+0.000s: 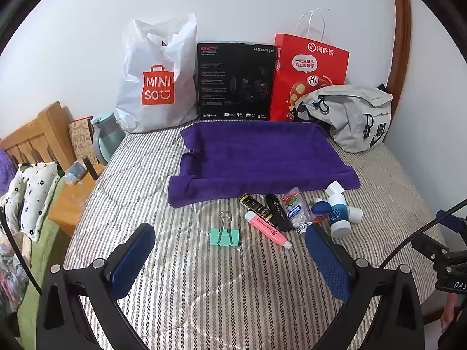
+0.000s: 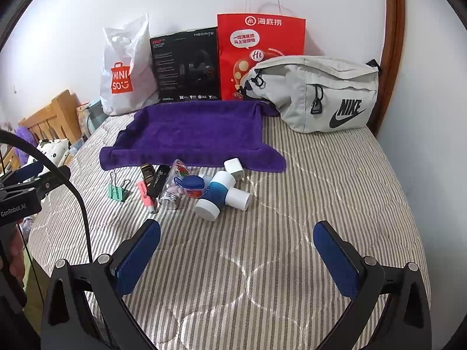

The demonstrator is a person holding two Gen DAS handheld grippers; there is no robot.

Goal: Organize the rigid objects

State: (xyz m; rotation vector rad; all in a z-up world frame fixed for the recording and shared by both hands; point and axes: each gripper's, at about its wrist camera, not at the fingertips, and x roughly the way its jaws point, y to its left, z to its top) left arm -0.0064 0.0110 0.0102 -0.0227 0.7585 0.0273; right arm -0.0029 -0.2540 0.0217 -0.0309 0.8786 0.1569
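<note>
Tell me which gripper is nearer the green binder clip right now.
Left. The left gripper, jaws open, points almost straight at the binder clip, just ahead between its fingers. The right gripper, also open, sits further off, with the clip ahead and to its left.

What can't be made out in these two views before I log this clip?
- Contents of the white plastic bag, red paper bag and grey waist bag: hidden by their own walls, both views.
- Fine print on the black box: too small.
- Clear bottle: partly hidden by the blue-lidded tub, right wrist view.
- Person: cut off by the edges.
</note>
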